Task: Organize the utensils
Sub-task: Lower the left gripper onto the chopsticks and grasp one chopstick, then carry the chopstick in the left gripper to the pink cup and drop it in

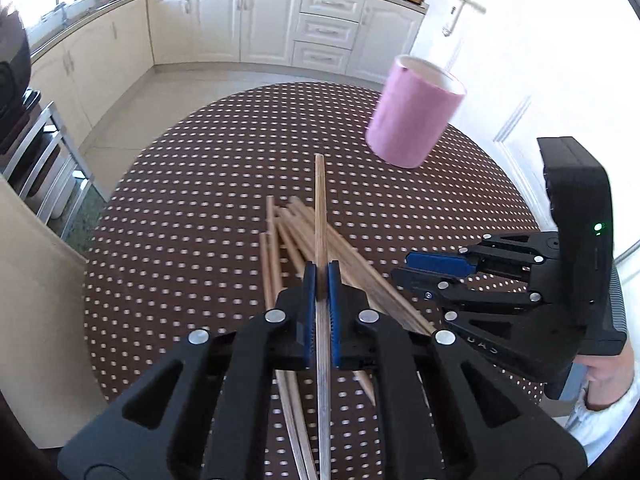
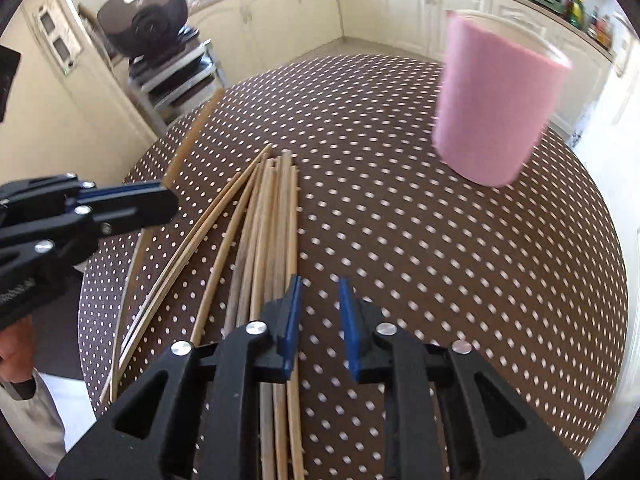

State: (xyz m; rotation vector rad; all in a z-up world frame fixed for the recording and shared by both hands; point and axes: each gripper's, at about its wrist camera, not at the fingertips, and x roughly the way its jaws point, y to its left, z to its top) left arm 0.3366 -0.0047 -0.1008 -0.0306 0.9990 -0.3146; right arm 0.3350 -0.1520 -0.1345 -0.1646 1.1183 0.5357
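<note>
My left gripper is shut on one wooden chopstick, held above a pile of several chopsticks on the brown dotted table. The pink cylindrical holder stands upright at the far right of the table. My right gripper is open and empty, just right of the chopstick pile. The holder is ahead of it to the right. The left gripper shows at the left of the right wrist view, and the right gripper at the right of the left wrist view.
The round table has a brown cloth with white dots. Cream kitchen cabinets line the far wall. A metal rack with a dark appliance stands beyond the table's left edge. A white door is to the right.
</note>
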